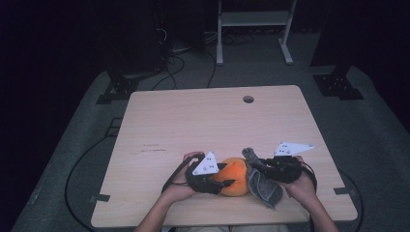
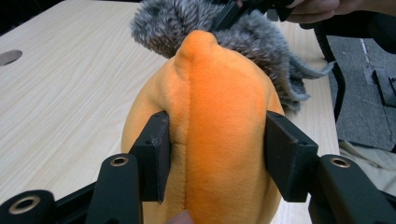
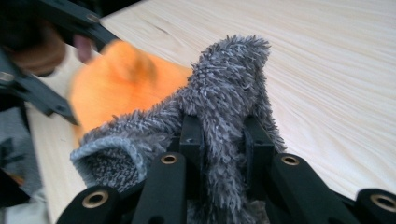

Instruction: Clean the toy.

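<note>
Left gripper view has the left gripper (image 2: 217, 156) clamped across the round orange plush ball (image 2: 219, 135), while the right gripper (image 3: 223, 154) pinches a fuzzy grey cloth (image 3: 224, 102) beside it. Steady the ball and drag the cloth firmly over it. Both lie near the front edge of the pale wooden table (image 1: 193, 121); dark carpet and cables lie beyond.

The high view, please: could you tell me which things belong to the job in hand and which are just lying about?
In the job:
- orange plush toy, clamped by the left gripper
- grey fuzzy cloth, pinched by the right gripper

Lying about:
- floor cables
- white frame
</note>
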